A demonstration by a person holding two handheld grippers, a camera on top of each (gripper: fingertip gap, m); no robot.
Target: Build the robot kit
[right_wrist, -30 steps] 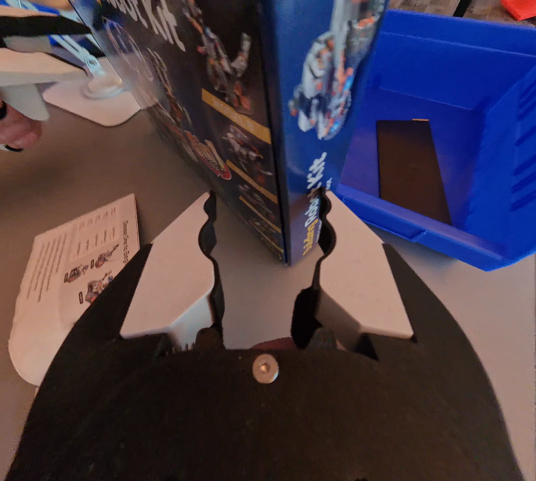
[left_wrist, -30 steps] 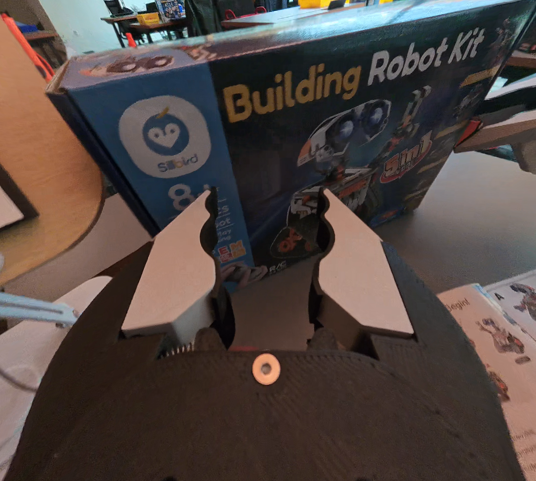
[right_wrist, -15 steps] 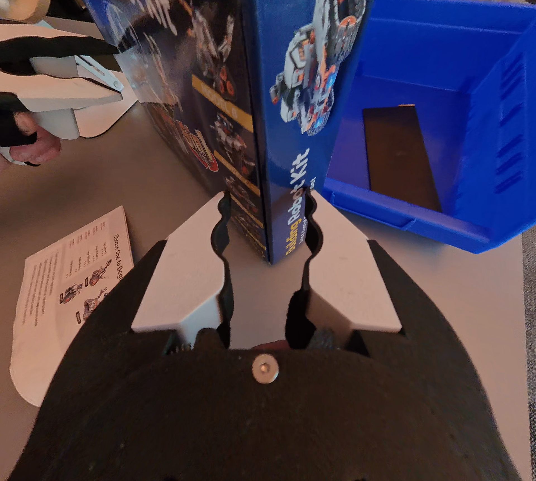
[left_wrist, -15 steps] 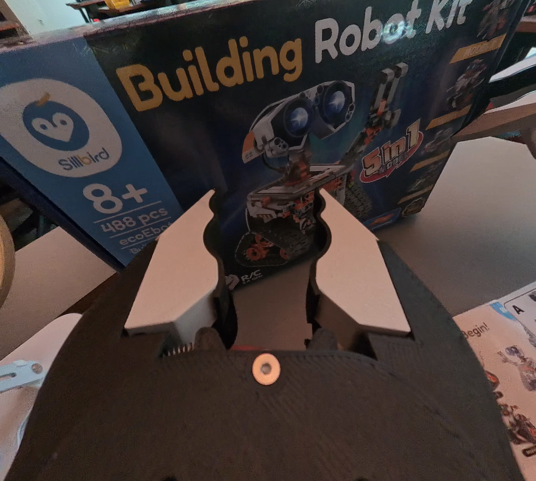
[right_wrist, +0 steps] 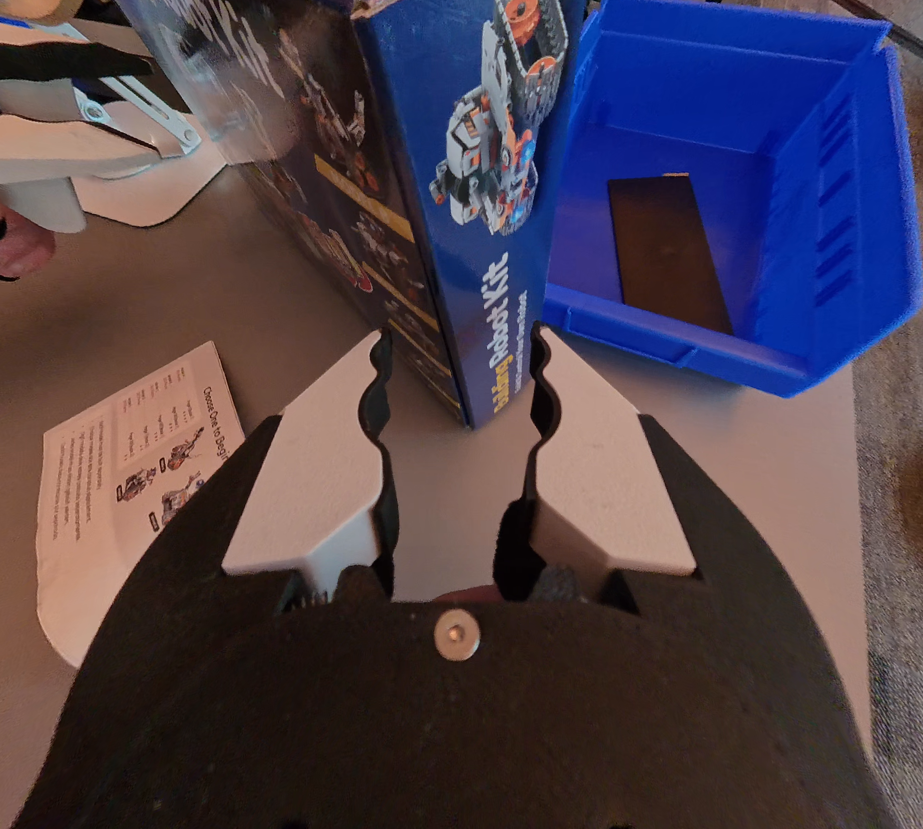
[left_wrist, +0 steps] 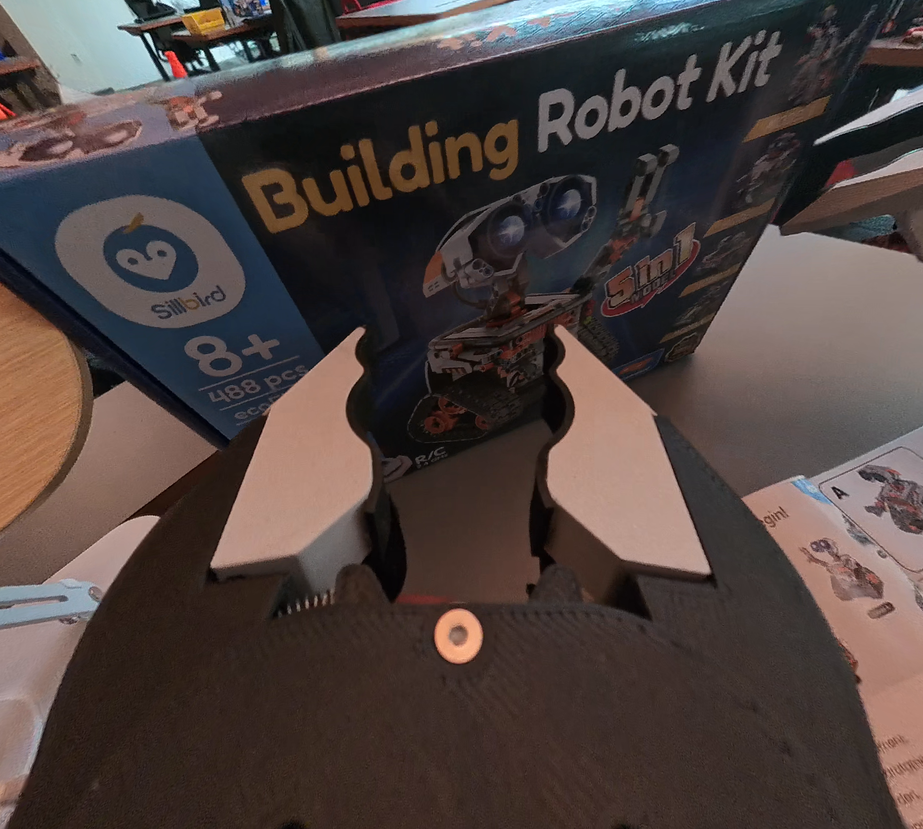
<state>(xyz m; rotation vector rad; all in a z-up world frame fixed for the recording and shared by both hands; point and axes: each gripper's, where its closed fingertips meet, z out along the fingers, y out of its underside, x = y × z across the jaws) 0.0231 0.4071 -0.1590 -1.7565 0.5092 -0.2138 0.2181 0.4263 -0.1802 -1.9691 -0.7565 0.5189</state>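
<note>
A large dark blue toy box (left_wrist: 499, 215) stands upright on the grey table (left_wrist: 799, 355). My left gripper (left_wrist: 459, 345) is open and empty, and faces the lower middle of the box's front face from a short way off. My right gripper (right_wrist: 460, 340) is open at the box's narrow end face (right_wrist: 489, 155). The lower corner of that end sits between its fingertips; I cannot tell whether they touch it. The left gripper (right_wrist: 50, 140) also shows at the left edge of the right wrist view.
A blue plastic bin (right_wrist: 849, 205) holding a dark flat piece (right_wrist: 669, 255) stands right of the box. A printed leaflet (right_wrist: 140, 445) lies on the table in front, also in the left wrist view (left_wrist: 859, 555). A round wooden board (left_wrist: 30, 405) is at far left.
The right gripper has risen, so the box's top face now shows, and its jaws have narrowed slightly. The left gripper moved in towards the box, then drew back a little.
</note>
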